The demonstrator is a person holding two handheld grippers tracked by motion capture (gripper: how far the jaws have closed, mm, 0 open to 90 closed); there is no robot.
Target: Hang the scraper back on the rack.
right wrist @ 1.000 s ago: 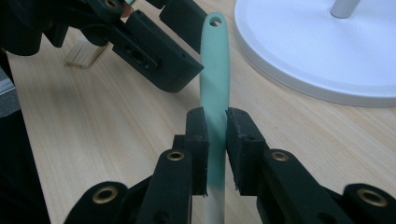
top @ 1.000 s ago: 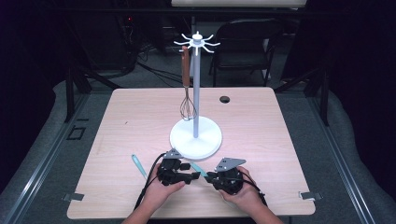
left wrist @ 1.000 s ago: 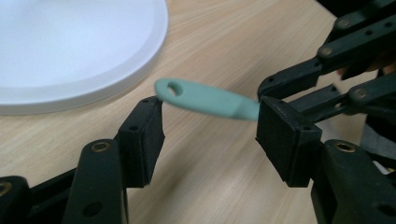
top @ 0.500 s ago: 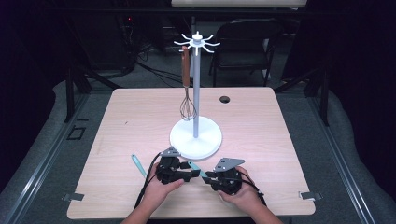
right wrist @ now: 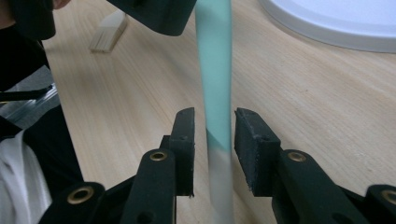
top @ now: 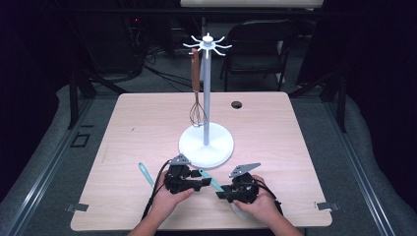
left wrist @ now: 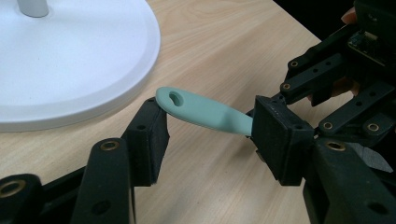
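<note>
Between two loosened grippers, left (top: 200, 181) and right (top: 222, 191), fingers parted, unclamped: one teal spatula (left wrist: 205, 112).

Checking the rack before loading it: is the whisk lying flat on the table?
No, the whisk hangs by its brown handle from a hook at the top of the white stand.

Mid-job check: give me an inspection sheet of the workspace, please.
Surface: wooden table, black grommet at far side.
Job's things: teal utensil handle, between both claws' jaws; white hook stand behind.
Clutter: whisk hanging on stand; second teal utensil lying at left.
Grippers: left claw open, jaws just closing; right claw open, jaws just opening.
Cables: black cable trails from left gripper.
Surroundings: chair beyond table.
</note>
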